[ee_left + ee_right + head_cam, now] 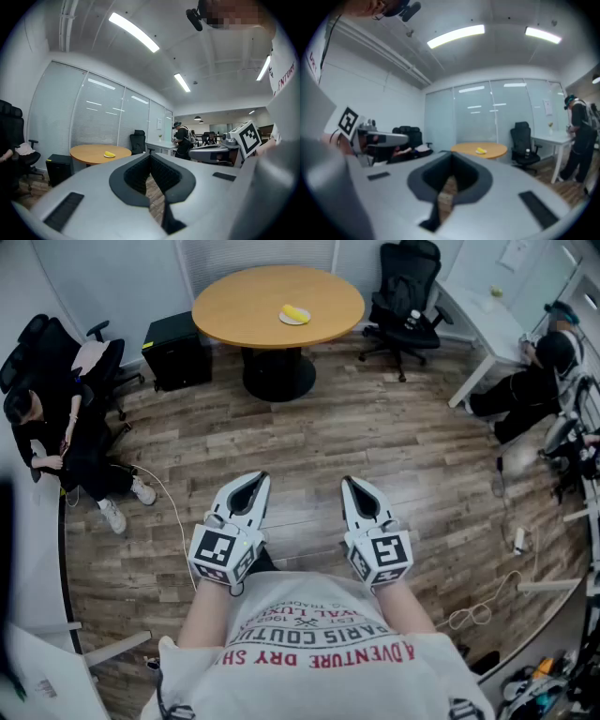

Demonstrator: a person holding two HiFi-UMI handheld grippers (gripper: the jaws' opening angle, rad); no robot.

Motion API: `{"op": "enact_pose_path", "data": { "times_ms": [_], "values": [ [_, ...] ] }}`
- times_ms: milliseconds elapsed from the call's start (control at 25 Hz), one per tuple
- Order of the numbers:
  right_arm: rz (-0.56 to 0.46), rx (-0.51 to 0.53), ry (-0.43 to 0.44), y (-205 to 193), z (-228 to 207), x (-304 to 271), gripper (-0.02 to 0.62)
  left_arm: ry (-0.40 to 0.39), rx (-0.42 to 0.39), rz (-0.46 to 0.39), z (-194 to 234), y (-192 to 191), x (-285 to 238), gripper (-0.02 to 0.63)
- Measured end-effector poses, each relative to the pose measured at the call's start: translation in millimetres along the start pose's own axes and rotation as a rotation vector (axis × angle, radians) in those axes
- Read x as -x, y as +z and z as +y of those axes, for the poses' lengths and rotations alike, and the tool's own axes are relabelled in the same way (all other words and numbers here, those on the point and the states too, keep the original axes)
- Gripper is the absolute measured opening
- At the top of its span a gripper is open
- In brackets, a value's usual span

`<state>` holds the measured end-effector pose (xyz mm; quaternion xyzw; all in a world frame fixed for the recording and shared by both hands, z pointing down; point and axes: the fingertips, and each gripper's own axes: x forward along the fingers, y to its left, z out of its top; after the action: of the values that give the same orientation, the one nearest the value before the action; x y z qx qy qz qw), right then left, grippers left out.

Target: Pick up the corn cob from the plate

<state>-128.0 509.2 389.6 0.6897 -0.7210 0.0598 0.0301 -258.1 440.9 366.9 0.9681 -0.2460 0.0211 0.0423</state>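
Observation:
A yellow corn cob (294,312) lies on a small white plate (284,320) on the round wooden table (239,306) at the far side of the room. My left gripper (260,478) and right gripper (348,481) are held side by side close to my body, over the wooden floor and far from the table. Both point toward the table with their jaws shut and nothing between them. The left gripper view shows the corn cob (109,154) small and far beyond the closed tips (150,154). In the right gripper view the corn cob (480,150) sits above the closed tips (452,153).
A black office chair (405,296) stands right of the table and a black cabinet (175,352) left of it. A person sits at the left (56,432), another at a white desk (487,310) on the right. A white cable (173,512) trails across the floor.

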Motion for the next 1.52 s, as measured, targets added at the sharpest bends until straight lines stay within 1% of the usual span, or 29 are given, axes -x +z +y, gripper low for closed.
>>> {"op": "enact_pose_path", "data": {
  "times_ms": [360,520,720,960,1080,1200,1360,1520],
  "values": [
    [0.009,-0.019,-0.013,-7.3,-12.6,2.4,0.028,-0.003,0.001,0.003,-6.7,-3.3,-7.9,0.035],
    [-0.014,-0.043,-0.033,-4.6,-20.2,3.3,0.029,-0.006,-0.002,0.009,-7.4,-3.4,-12.9,0.035],
    [-0.024,-0.04,-0.052,-2.2,-31.2,7.2,0.029,-0.009,0.003,0.012,-11.0,-5.5,-21.9,0.035],
    [-0.009,-0.047,-0.063,-4.0,-45.3,-3.2,0.029,-0.027,0.02,0.04,-8.2,-14.1,-39.4,0.035],
    [-0.01,-0.051,-0.068,-3.8,-52.2,-14.7,0.029,-0.023,0.017,0.043,2.6,-14.8,-49.2,0.035],
    [-0.004,-0.056,-0.081,-2.4,-61.0,-38.4,0.029,-0.029,0.022,0.044,21.9,-14.5,-66.6,0.035],
    [0.02,-0.067,-0.101,-3.6,-75.2,-79.8,0.029,-0.048,0.042,0.054,54.0,-17.0,-99.7,0.035],
    [0.028,-0.068,-0.127,3.2,-93.1,-129.7,0.029,-0.066,0.048,0.036,96.9,-7.6,-139.8,0.035]
  ]
}}
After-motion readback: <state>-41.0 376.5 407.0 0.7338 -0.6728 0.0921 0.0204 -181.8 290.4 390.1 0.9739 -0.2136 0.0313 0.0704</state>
